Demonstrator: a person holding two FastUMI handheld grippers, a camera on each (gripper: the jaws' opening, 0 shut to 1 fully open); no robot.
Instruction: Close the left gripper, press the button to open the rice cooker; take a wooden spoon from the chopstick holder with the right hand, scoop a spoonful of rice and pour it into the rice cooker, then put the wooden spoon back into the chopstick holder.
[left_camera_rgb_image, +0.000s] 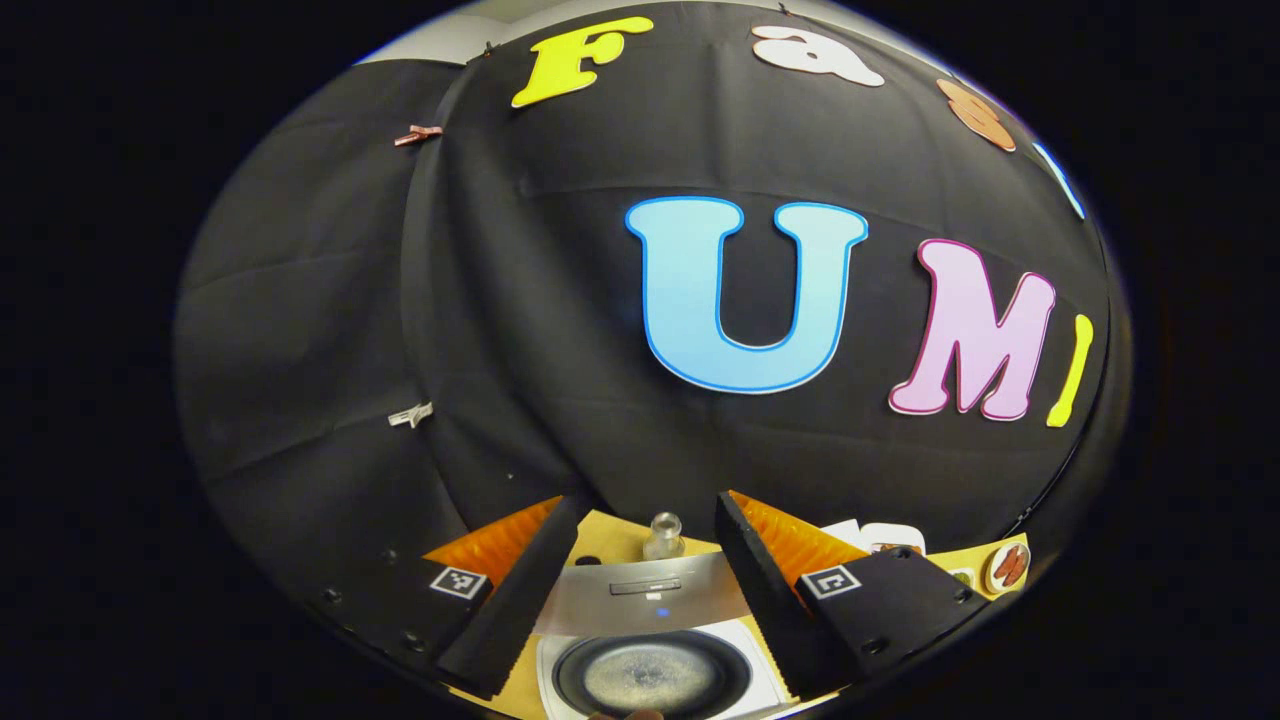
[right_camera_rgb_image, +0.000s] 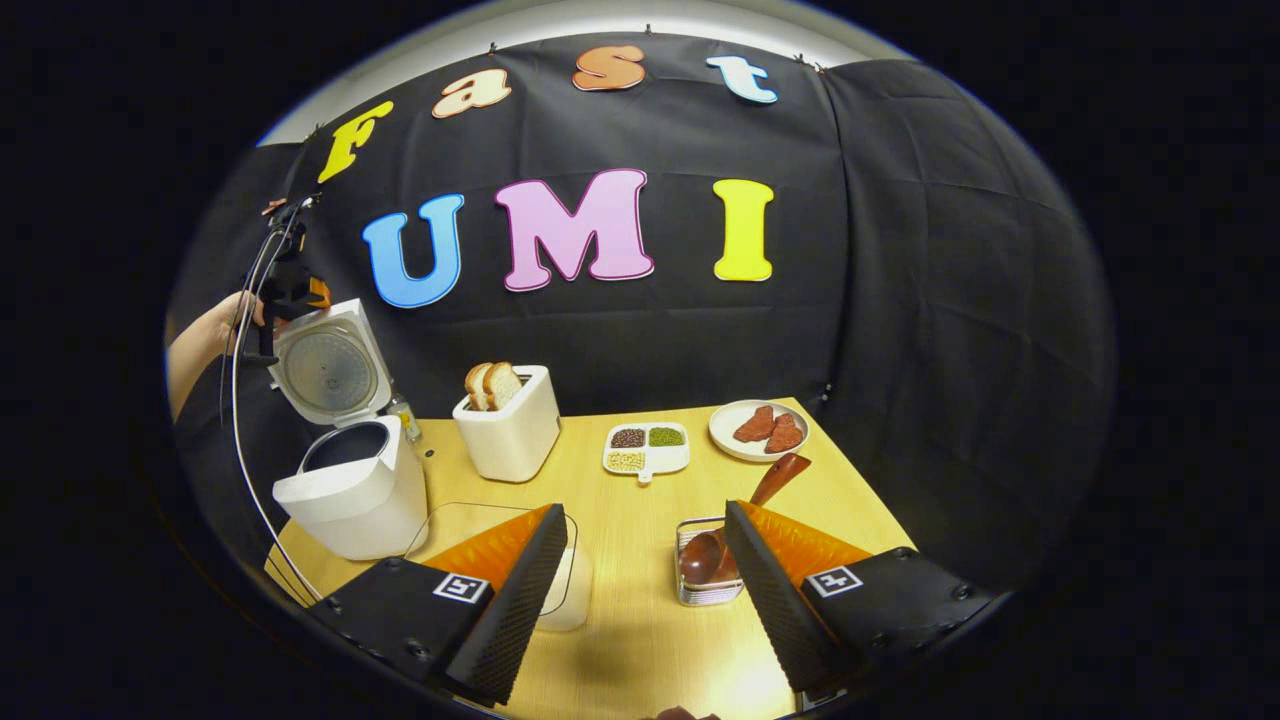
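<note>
White rice cooker (right_camera_rgb_image: 350, 490) off to my right hand-held gripper's left, lid (right_camera_rgb_image: 328, 365) swung up and standing open, dark pot mouth bare, wooden spoon (right_camera_rgb_image: 735, 525) leaning bowl-down in the clear chopstick holder (right_camera_rgb_image: 705, 590) just ahead between my fingers, handle angled up and right

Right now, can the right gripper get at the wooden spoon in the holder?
Probably yes. The right gripper is open, and the wooden spoon leans out of the holder just ahead beside its right-hand finger, handle clear. The plate and toaster stand well behind.
</note>
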